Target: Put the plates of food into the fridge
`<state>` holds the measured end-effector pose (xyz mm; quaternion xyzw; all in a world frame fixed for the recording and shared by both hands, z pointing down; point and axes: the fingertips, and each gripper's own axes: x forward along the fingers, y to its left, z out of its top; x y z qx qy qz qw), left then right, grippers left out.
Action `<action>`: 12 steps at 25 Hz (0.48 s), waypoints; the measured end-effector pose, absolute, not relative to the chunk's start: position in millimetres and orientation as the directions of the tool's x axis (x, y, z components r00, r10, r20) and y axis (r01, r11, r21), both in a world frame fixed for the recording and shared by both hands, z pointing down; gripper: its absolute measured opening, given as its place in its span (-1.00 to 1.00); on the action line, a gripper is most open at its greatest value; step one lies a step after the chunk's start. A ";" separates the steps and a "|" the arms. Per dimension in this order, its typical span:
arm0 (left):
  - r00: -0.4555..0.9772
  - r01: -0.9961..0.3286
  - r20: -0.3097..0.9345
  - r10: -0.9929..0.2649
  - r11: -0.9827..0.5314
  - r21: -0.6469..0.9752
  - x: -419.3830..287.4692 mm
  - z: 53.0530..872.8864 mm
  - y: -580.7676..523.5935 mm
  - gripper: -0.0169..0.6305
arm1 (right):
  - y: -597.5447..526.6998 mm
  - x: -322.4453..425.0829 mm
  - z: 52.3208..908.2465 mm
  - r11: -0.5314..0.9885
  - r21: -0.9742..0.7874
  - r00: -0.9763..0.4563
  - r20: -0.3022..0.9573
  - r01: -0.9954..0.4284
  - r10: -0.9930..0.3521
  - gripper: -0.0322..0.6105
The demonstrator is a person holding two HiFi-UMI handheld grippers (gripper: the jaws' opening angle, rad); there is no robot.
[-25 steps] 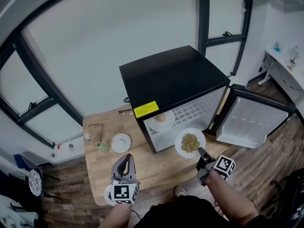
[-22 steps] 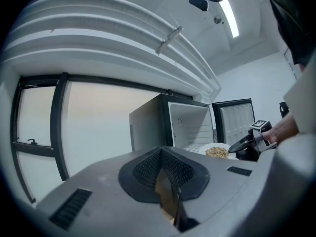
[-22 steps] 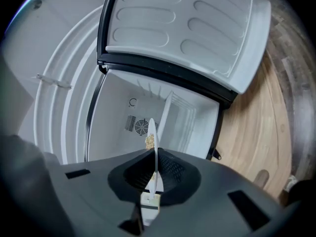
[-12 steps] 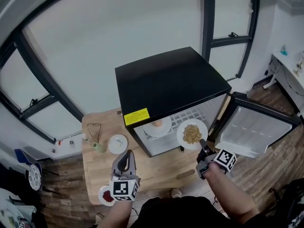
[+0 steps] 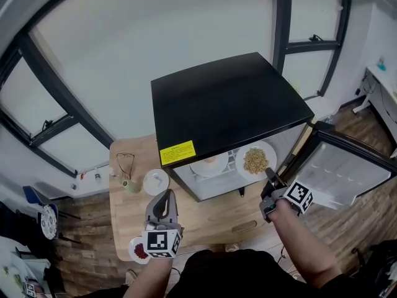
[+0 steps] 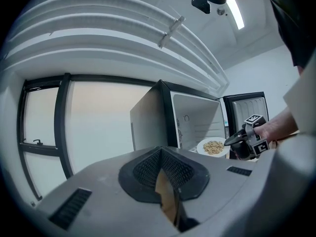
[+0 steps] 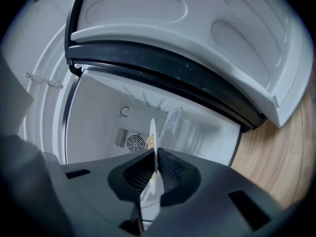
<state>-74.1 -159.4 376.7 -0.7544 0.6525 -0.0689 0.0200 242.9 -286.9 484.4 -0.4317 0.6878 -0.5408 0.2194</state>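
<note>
The black-topped fridge (image 5: 229, 104) fills the middle, and its door (image 5: 347, 172) is swung wide open to the fridge's right. The interior is white, with a round fan vent (image 7: 133, 142) on the back wall. The wooden tabletop (image 5: 127, 219) runs out from under the fridge toward the person and off to the fridge's left.

The plate of grains (image 5: 255, 160) is up at the fridge's open front, on the door side. It is held level in the air by its near rim. Whether it touches the wire shelf I cannot tell. Just left of it, inside the fridge, sits a plate with a pale round piece of food (image 5: 208, 164). A plate of red food (image 5: 138, 251) waits well out from the fridge at the tabletop's near edge.

The right gripper (image 5: 270, 174) reaches in toward the fridge opening. Its jaws are clamped on the rim of the plate of grains, which shows as a thin white edge running up between them. The left gripper (image 5: 164, 196) hangs over the tabletop in front of the fridge's left corner, pointing at the fridge. Its jaws are together with nothing between them.

A small white dish (image 5: 156, 182) lies left of the fridge's front corner. A little green vase (image 5: 131, 187) stands just beyond it, farther from the fridge.
</note>
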 end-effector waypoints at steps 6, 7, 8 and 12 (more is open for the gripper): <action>0.104 -0.987 0.087 -0.991 -0.113 -0.117 -84.7 381.2 -166.1 -0.94 | -315.3 231.5 484.3 0.047 -0.912 -0.544 0.200 -0.407 -0.815 -0.80; 0.097 -0.988 0.090 -0.991 -0.107 -0.115 -86.8 382.9 -166.2 -0.94 | -319.4 229.3 483.5 0.056 -0.900 -0.546 0.212 -0.432 -0.810 -0.80; 0.090 -0.988 0.093 -0.992 -0.100 -0.114 -89.1 384.9 -166.0 -0.94 | -323.4 227.0 482.5 0.066 -0.885 -0.549 0.225 -0.460 -0.805 -0.80; 0.071 -0.986 0.102 -0.992 -0.085 -0.144 -93.0 390.9 -164.2 -0.94 | -340.4 220.6 477.1 0.112 -0.816 -0.546 0.270 -0.567 -0.793 -0.79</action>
